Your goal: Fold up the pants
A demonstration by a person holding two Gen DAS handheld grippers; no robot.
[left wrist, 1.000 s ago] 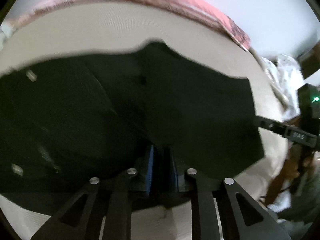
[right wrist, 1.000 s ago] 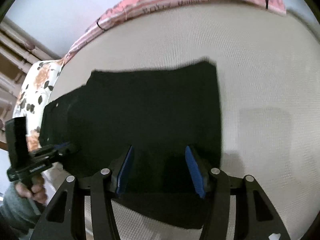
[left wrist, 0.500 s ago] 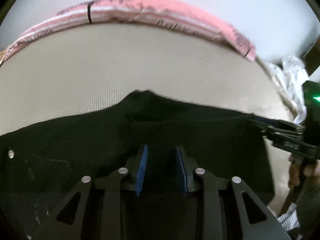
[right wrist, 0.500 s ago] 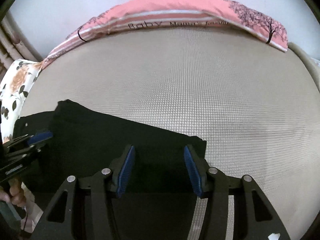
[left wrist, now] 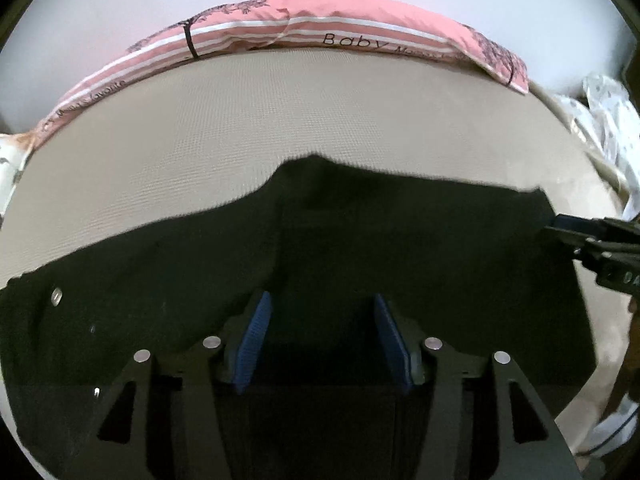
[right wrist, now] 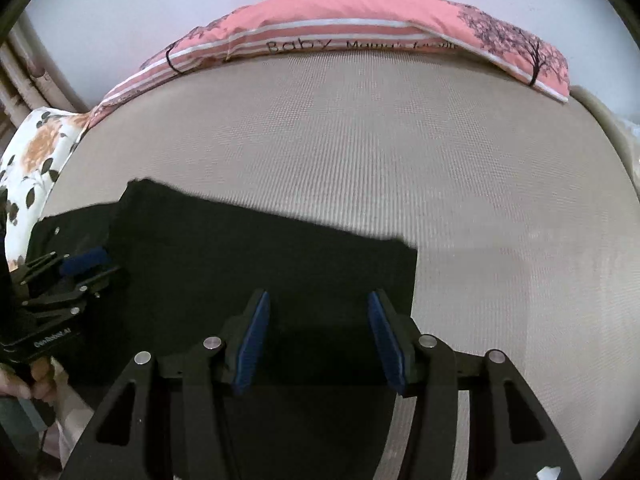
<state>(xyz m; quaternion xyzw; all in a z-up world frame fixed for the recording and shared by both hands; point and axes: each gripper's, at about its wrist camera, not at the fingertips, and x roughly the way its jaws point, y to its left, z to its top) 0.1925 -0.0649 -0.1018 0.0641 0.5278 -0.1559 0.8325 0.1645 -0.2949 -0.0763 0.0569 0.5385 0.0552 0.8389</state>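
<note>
Beige woven fabric covers the bed (right wrist: 400,168), which fills most of both views. Along its far edge, at twelve o'clock, runs a pink striped pillow (right wrist: 360,28) printed with black trees and the word "Baby". At nine o'clock in the right wrist view a white pillow with orange flowers (right wrist: 36,152) lies against the bed's edge, and at three o'clock in the left wrist view a pale patterned cloth (left wrist: 608,120) is bunched off the mattress.

The black pants (left wrist: 360,248) lie flat on the bed's near side, folded over so one layer rests on another; in the left wrist view small metal studs show at nine o'clock on the lower layer. In the right wrist view the pants take up the seven to six o'clock part, their corner ending near the centre.

The left gripper (left wrist: 320,340) points down over the pants with its blue pads (left wrist: 254,344) spread apart; its jaws have just been opening, and the cloth lies below them, not pinched. The right gripper (right wrist: 318,338) hovers over the pants' near right edge, jaws likewise spread, gripping nothing. A hand (right wrist: 24,376) holding the left gripper's handle shows at eight o'clock in the right wrist view.
</note>
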